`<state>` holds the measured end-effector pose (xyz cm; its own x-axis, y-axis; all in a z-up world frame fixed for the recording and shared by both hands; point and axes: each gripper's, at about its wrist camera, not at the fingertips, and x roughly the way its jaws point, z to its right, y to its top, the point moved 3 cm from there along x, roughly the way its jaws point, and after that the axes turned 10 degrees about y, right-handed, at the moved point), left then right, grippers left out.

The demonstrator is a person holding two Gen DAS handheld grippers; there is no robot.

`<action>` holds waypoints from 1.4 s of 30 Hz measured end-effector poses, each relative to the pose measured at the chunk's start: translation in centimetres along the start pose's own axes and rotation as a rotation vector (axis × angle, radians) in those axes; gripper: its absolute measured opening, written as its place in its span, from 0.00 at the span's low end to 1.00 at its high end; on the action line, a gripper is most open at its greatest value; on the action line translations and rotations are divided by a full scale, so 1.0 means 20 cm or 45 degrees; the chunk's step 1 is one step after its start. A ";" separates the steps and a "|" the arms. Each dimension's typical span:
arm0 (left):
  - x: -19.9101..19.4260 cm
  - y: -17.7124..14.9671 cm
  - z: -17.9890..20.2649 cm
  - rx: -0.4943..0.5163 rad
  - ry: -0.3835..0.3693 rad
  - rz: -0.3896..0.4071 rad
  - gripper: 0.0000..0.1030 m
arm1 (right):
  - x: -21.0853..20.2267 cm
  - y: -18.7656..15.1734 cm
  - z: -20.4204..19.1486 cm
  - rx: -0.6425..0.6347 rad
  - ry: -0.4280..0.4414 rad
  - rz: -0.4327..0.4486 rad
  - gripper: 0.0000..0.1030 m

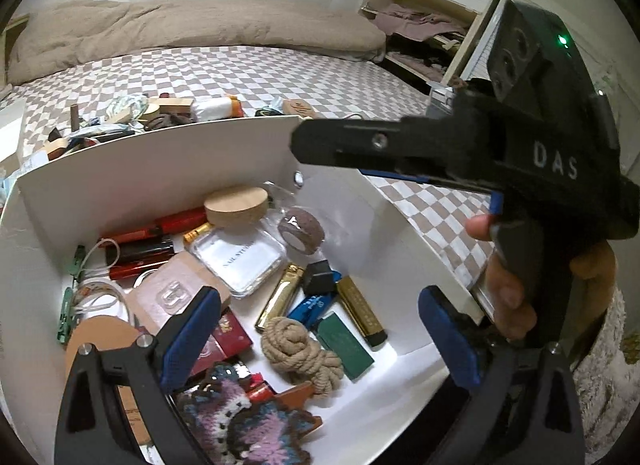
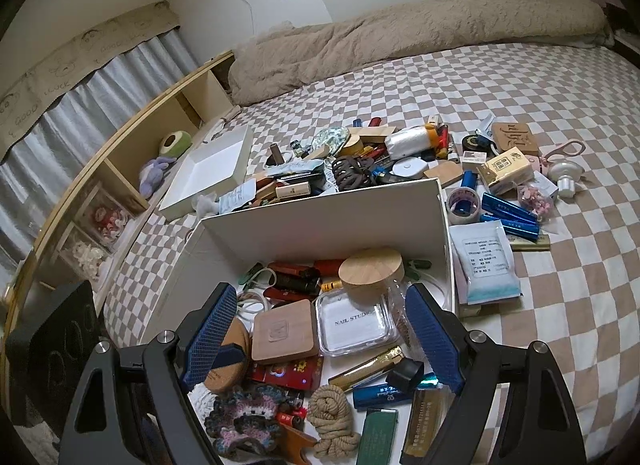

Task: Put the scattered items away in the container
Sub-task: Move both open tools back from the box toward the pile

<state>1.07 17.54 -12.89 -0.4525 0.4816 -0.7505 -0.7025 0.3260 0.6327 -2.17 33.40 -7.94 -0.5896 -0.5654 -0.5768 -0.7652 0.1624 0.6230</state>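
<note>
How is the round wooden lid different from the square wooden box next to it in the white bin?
The round wooden lid is a circle, and the square wooden box has four sides with rounded corners. The lid's top is plain wood grain; the box has a small raised clear piece in the middle. The lid lies near the back wall of the white bin; the box lies nearer the grippers. Both are light-coloured wood and lie flat among the other things.
</note>
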 end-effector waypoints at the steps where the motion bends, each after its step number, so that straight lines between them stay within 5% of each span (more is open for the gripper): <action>1: 0.00 0.00 0.00 0.005 0.012 0.005 0.97 | 0.00 0.00 0.00 -0.004 0.002 -0.001 0.83; 17: -0.08 0.07 -0.15 0.020 0.220 0.089 1.00 | -0.01 0.00 -0.07 -0.081 -0.024 0.030 0.83; 42: -0.25 0.16 -0.46 -0.113 0.407 0.212 1.00 | 0.02 -0.02 -0.11 -0.212 -0.174 0.035 0.84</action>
<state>-3.96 8.76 -8.83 -0.7034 0.2390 -0.6695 -0.6434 0.1863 0.7425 -1.47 31.36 -7.23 -0.6482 -0.4457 -0.6174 -0.7016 0.0344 0.7118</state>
